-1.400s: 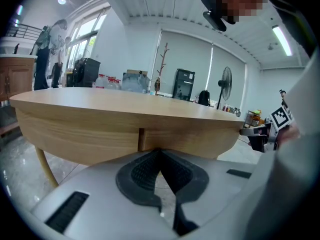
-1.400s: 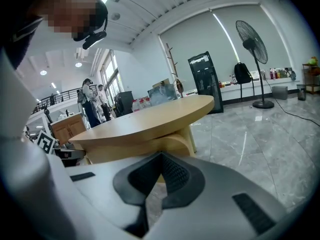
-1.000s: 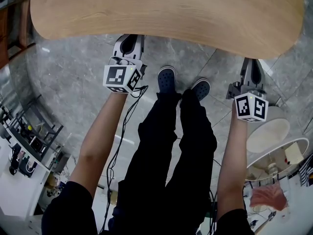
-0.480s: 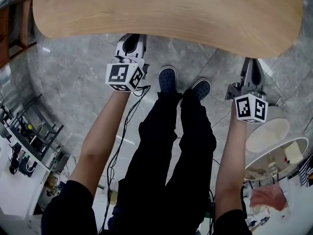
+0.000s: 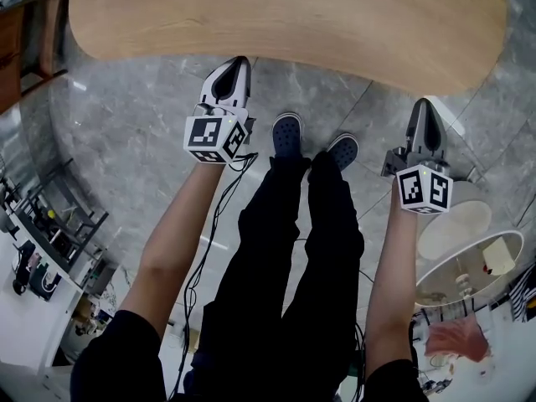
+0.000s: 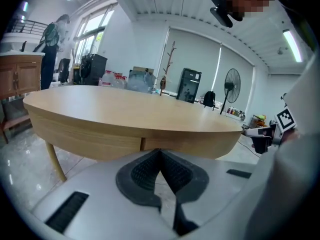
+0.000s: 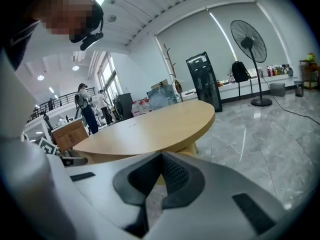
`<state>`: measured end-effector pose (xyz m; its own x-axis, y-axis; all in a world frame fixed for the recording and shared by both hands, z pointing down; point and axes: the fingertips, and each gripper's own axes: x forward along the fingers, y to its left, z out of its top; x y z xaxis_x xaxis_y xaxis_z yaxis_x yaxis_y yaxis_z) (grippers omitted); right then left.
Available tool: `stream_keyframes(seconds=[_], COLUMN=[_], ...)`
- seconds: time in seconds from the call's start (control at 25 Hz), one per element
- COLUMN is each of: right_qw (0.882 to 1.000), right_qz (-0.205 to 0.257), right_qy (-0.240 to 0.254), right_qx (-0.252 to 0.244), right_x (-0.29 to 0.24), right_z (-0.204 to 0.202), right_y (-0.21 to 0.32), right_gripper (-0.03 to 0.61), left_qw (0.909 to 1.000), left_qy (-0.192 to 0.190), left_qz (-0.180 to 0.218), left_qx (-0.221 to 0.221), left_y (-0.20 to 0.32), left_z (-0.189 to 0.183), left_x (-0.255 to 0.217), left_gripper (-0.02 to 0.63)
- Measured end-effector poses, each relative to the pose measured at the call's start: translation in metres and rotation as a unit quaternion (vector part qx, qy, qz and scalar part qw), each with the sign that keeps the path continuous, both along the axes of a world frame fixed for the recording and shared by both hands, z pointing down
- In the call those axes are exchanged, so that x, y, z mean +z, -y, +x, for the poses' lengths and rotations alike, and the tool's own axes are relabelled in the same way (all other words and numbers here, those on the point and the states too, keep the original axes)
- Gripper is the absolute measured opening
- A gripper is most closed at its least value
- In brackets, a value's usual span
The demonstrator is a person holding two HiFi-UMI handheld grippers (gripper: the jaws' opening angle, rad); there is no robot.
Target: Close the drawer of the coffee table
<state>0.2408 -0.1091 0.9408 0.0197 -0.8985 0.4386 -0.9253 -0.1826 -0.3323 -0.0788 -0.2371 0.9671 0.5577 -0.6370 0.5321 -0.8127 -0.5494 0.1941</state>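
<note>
The oval light-wood coffee table (image 5: 285,19) fills the top of the head view. In the left gripper view its side band (image 6: 90,136) shows a vertical seam (image 6: 141,144), and the drawer front lies flush with the band. My left gripper (image 5: 239,62) is shut and empty, its tip just short of the table's near edge. In its own view, the left gripper (image 6: 160,150) points at the seam. My right gripper (image 5: 421,104) is also shut and empty. It hangs over the floor near the table's right end (image 7: 150,129).
The person's legs and dark shoes (image 5: 285,134) stand between the grippers on grey marble floor (image 5: 126,124). A round white lampshade (image 5: 456,229) is at lower right, a metal rack (image 5: 59,224) at left. A table leg (image 6: 54,159) shows below the band. A standing fan (image 7: 250,44) and people stand far off.
Both gripper tips, earlier hidden under the table's near edge, now show just clear of it. The table edge sits slightly higher in the head view.
</note>
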Motion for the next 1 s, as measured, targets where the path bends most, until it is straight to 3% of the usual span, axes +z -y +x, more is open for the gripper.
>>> stream_keyframes(seconds=[0.2, 0.68, 1.0], right_qw=[1.0, 0.999, 0.997], right_qz=[-0.004, -0.032, -0.024], right_qy=[0.011, -0.008, -0.016], right_qx=[0.006, -0.036, -0.069], right_x=[-0.038, -0.161, -0.242], right_z=[0.0, 0.007, -0.02], right_y=[-0.012, -0.044, -0.052], right_gripper=[0.027, 0.026, 0.026], left_qw=[1.0, 0.9997, 0.9999], left_qy=[0.001, 0.003, -0.005], left_qz=[-0.007, -0.019, -0.008], left_qx=[-0.002, 0.013, 0.008], left_y=[-0.014, -0.052, -0.067], left_z=[-0.004, 0.004, -0.011], left_x=[-0.038, -0.165, -0.247], left_gripper=[0.025, 0.025, 0.025])
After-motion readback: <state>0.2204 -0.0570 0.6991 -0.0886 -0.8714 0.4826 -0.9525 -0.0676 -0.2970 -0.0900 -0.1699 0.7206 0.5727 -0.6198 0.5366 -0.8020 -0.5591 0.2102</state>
